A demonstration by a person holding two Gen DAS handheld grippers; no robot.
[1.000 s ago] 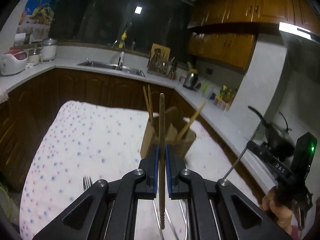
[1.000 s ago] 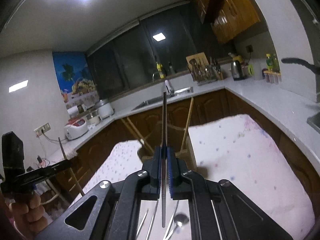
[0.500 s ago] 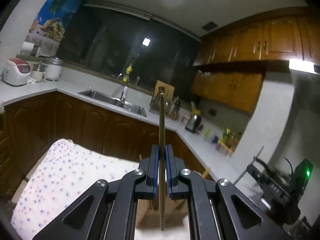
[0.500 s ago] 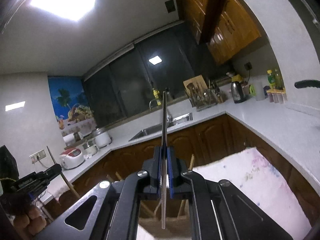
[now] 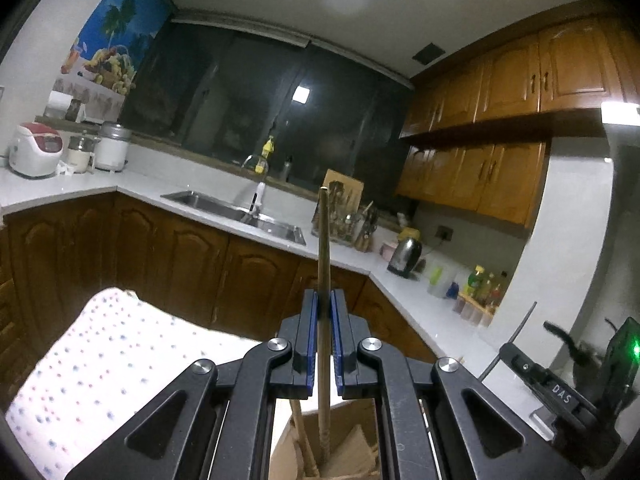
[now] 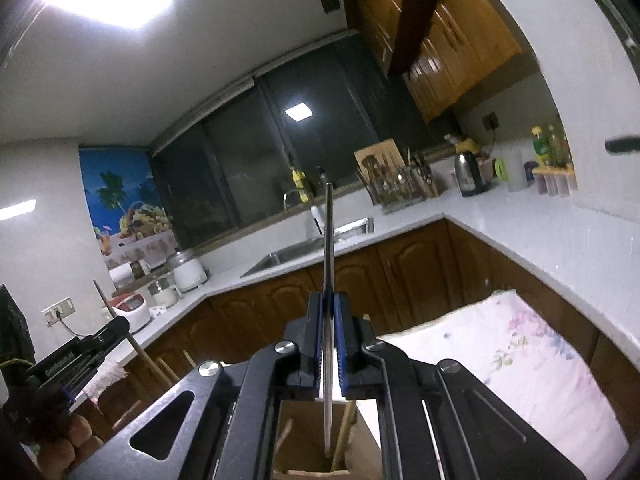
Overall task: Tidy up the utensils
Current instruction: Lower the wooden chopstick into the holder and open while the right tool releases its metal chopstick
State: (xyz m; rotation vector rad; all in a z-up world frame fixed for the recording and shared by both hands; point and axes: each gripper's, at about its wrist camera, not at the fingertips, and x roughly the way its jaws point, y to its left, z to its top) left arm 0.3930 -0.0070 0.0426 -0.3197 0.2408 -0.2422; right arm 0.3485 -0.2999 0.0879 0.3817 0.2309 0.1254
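Note:
My left gripper (image 5: 324, 312) is shut on a wooden chopstick (image 5: 323, 248), held upright with its lower end inside the wooden utensil holder (image 5: 352, 456) below. My right gripper (image 6: 329, 312) is shut on a thin metal utensil (image 6: 329, 240), also upright, its lower tip reaching into the same holder (image 6: 308, 436). Other wooden sticks (image 5: 302, 436) stand in the holder. Each gripper shows at the edge of the other's view: the right one (image 5: 560, 392) and the left one (image 6: 76, 356).
The dotted tablecloth (image 5: 100, 360) covers the table under the holder. Behind are brown cabinets, a white counter with a sink (image 5: 236, 212), a dish rack (image 5: 344, 224), a kettle (image 5: 404, 256) and rice cookers (image 5: 36, 148).
Both grippers have tilted up and moved over the holder. The chopstick's and the metal utensil's lower ends have come down into it; the table has dropped out of most of the view.

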